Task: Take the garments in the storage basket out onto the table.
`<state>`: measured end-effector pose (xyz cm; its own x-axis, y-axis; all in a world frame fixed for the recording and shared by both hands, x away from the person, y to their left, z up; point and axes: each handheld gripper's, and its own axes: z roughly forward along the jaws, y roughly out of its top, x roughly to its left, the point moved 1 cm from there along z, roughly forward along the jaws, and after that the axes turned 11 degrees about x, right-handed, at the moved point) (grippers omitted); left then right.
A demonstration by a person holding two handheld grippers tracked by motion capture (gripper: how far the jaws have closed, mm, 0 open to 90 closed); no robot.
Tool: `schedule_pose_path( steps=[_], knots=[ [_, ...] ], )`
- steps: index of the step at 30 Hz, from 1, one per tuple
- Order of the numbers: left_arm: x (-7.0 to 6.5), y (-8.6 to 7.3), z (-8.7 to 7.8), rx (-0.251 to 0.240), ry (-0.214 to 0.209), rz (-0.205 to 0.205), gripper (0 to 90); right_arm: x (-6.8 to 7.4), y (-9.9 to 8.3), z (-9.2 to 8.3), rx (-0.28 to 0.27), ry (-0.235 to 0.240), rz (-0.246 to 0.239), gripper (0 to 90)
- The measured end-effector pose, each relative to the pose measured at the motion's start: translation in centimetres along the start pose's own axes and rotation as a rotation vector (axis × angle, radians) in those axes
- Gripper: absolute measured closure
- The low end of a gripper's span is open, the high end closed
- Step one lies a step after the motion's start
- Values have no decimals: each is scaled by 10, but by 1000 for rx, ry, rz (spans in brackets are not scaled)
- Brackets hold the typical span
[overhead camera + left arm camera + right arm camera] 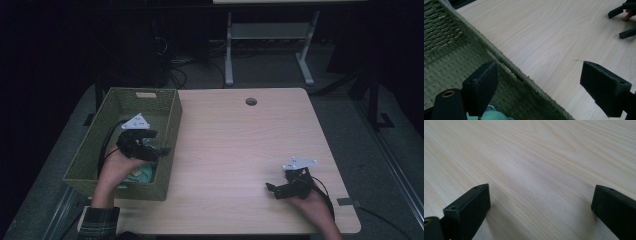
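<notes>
- In the basket (165,112), at its near end, a pale green cloth (142,175) lies bunched, likely dropped there.
- The left gripper (539,87) hovers over the rim, jaws released and empty.
- The right gripper (272,190) idles on the table (240,145), jaws spread, well apart.

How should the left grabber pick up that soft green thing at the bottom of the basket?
Probably from straight above. The green cloth lies low in the near end of the woven basket, whose tall walls block any sideways approach. The left gripper hangs open over the basket's right rim, so it should move inward, drop down, and pinch a raised fold in the cloth's middle. Its exact shape is hard to tell.
</notes>
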<state>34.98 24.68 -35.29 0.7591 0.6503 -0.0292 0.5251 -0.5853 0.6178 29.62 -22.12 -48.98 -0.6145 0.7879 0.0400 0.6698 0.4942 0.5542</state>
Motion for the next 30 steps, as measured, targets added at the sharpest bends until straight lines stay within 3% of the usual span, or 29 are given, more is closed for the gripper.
schedule_pose_path(
  steps=[30],
  knots=[
    [42,-35,-19,1,110,-104,148,0,0,0,1,0,0,19]
  ],
)
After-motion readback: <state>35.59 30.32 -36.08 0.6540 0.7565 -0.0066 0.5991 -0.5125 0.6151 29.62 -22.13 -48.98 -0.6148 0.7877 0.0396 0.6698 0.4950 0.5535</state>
